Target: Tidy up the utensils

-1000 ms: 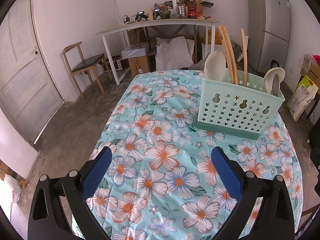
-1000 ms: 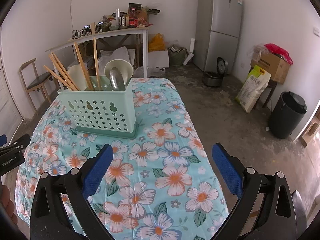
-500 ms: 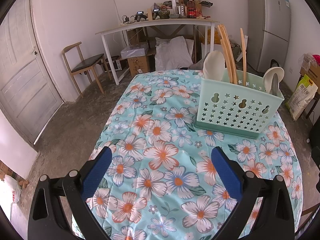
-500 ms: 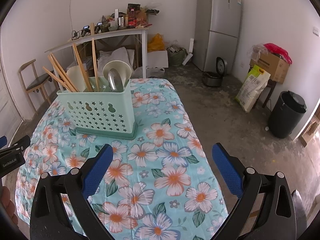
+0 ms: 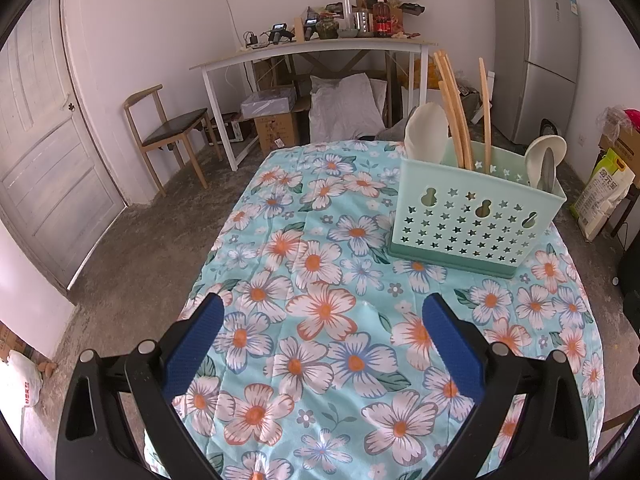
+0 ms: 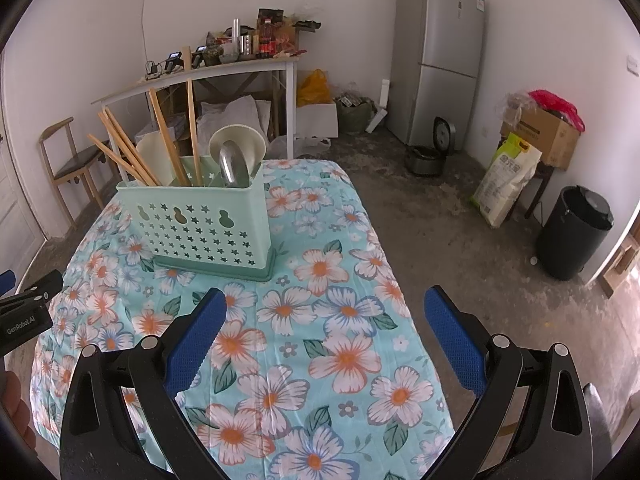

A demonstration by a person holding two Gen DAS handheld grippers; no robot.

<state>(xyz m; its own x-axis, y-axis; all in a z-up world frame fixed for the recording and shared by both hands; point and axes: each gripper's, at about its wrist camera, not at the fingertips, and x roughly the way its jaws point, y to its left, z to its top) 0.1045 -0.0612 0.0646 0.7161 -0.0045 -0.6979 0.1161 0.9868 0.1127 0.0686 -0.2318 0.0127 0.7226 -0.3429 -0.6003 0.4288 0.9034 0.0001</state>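
Barely anything moved since a second ago: both views drifted slightly, caddy sat a touch lower in frame. Left gripper [image 5: 322, 330] was wide open, empty, over bare cloth [image 5: 280, 248]. Caddy [image 5: 476, 220] stood ahead-right, holding chopsticks [image 5: 452, 108] and spoons [image 5: 546, 160]. Right gripper [image 6: 325, 326] also gaped empty. Risk: a reach snagging the leaning chopsticks, tipping the light caddy.
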